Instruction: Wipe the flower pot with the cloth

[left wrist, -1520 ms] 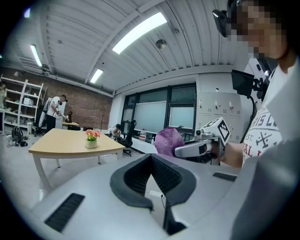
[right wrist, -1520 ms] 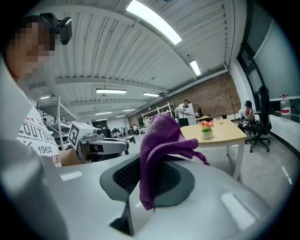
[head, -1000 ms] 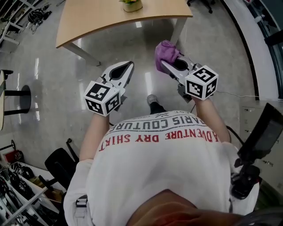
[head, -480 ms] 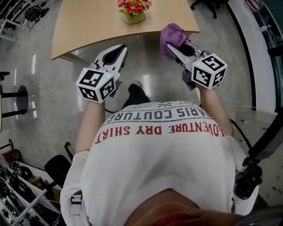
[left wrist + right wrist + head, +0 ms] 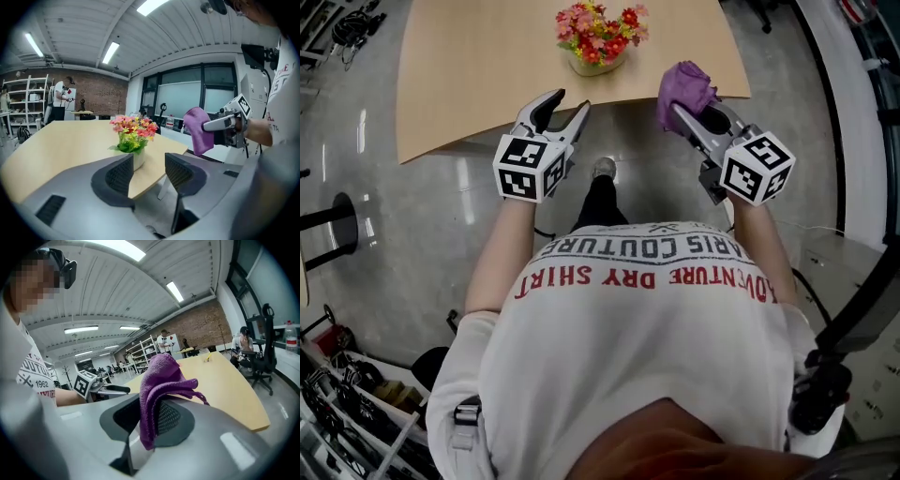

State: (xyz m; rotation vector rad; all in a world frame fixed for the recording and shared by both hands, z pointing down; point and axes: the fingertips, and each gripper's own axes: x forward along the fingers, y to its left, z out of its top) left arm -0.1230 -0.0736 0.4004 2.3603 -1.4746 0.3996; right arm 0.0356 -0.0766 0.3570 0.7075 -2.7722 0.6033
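i pinch the cloth (image 5: pixel 684 82) in the right hand-held gripper (image 5: pixel 690 106) for wiping, while the left hand-held gripper (image 5: pixel 570 101), empty, jaws just opening, is probably meant to steady the flower pot (image 5: pixel 600 66).

flower pot (image 5: pixel 598 64): cream, upright, on table (image 5: pixel 469 75) | cloth (image 5: pixel 686 82): purple, bunched, clamped in right tool (image 5: pixel 682 112)

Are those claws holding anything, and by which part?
The right gripper pinches the purple cloth by a bunched fold. The left gripper has nothing between its jaws, which have just been opening.

Tabletop (image 5: pixel 469 75) bare around flower pot (image 5: pixel 599 64); open path over its near edge to pot.
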